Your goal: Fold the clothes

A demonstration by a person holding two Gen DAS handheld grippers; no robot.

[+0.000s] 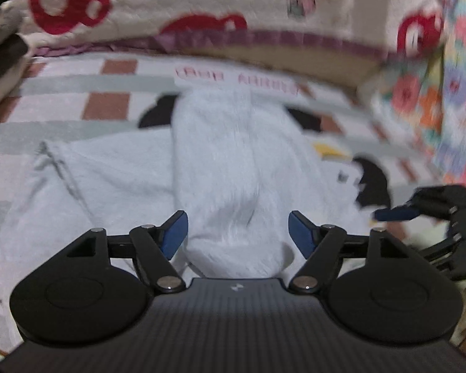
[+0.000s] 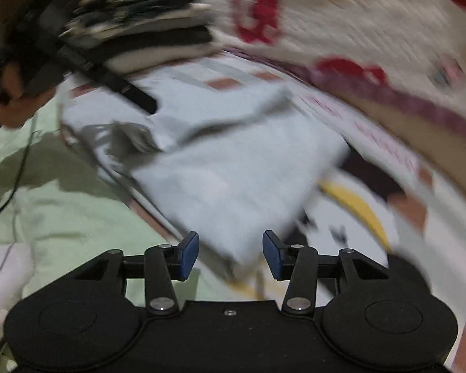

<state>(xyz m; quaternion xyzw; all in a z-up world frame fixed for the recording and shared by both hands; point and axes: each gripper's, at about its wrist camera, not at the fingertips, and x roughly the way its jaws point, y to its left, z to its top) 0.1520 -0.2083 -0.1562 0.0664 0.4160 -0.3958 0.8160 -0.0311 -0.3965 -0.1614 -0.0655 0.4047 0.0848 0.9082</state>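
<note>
A pale blue-white garment (image 1: 220, 168) lies partly folded on a checked sheet, a thick folded strip running down its middle toward me. My left gripper (image 1: 237, 233) is open just above the near end of that strip, nothing between its blue pads. In the right wrist view the same garment (image 2: 233, 180) lies as a slanted folded panel, and my right gripper (image 2: 230, 256) stands open over its near corner. The right gripper (image 1: 419, 209) also shows at the right edge of the left wrist view. A hand (image 2: 12, 99) holds the left gripper's body at upper left. Both views are motion-blurred.
A stack of folded dark and light clothes (image 2: 152, 28) sits at the back left. A cream quilt with red prints (image 1: 202, 6) rises behind the sheet. A floral fabric (image 1: 444, 99) hangs on the right. A pale green cover (image 2: 56, 211) and a thin black cable (image 2: 14, 186) lie on the near left.
</note>
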